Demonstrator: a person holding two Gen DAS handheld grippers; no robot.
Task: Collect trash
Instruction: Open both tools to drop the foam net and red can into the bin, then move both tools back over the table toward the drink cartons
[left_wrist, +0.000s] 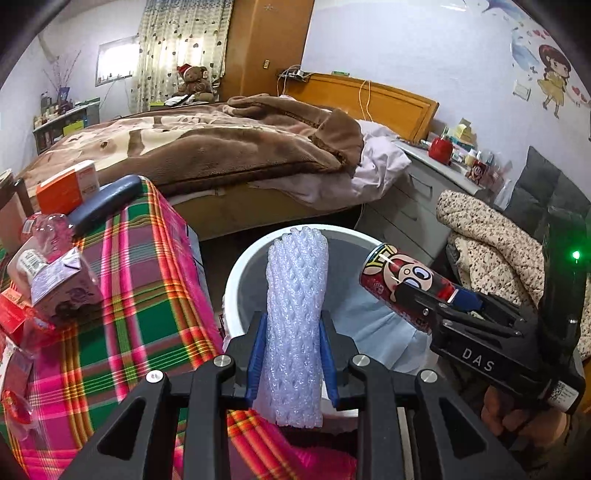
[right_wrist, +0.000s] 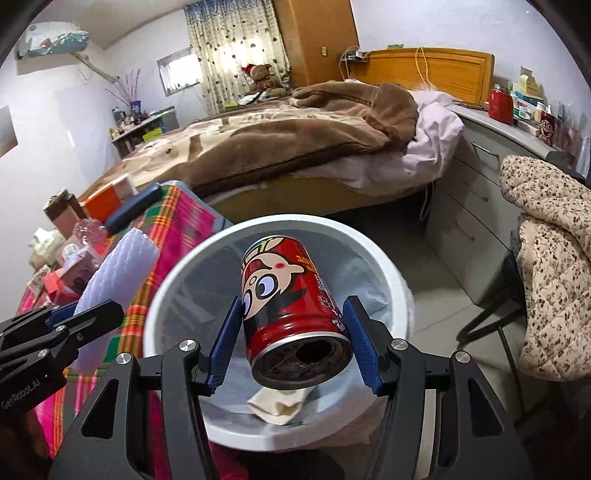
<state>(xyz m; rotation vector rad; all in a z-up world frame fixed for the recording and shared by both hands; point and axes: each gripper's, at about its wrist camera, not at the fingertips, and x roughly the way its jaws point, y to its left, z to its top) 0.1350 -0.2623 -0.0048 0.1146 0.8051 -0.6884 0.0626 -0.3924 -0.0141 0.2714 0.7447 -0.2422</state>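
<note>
My left gripper (left_wrist: 293, 350) is shut on a white foam net sleeve (left_wrist: 295, 325) and holds it upright at the near rim of the white trash bin (left_wrist: 236, 280). My right gripper (right_wrist: 293, 339) is shut on a red cartoon drink can (right_wrist: 288, 306), held tilted over the bin's (right_wrist: 388, 269) opening, open end toward me. A crumpled beige tissue (right_wrist: 279, 404) lies in the bin's blue liner. In the left wrist view the right gripper (left_wrist: 424, 302) holds the can (left_wrist: 402, 280) over the bin's right side. In the right wrist view the sleeve (right_wrist: 118, 273) shows left of the bin.
A table with a plaid cloth (left_wrist: 140, 295) stands left of the bin, with a purple carton (left_wrist: 66, 291), red wrappers (left_wrist: 14, 314), an orange box (left_wrist: 66, 188) and a dark case (left_wrist: 107, 203). A bed (left_wrist: 207, 147), grey drawers (right_wrist: 476, 184) and a chair with a floral jacket (right_wrist: 550, 258) lie beyond.
</note>
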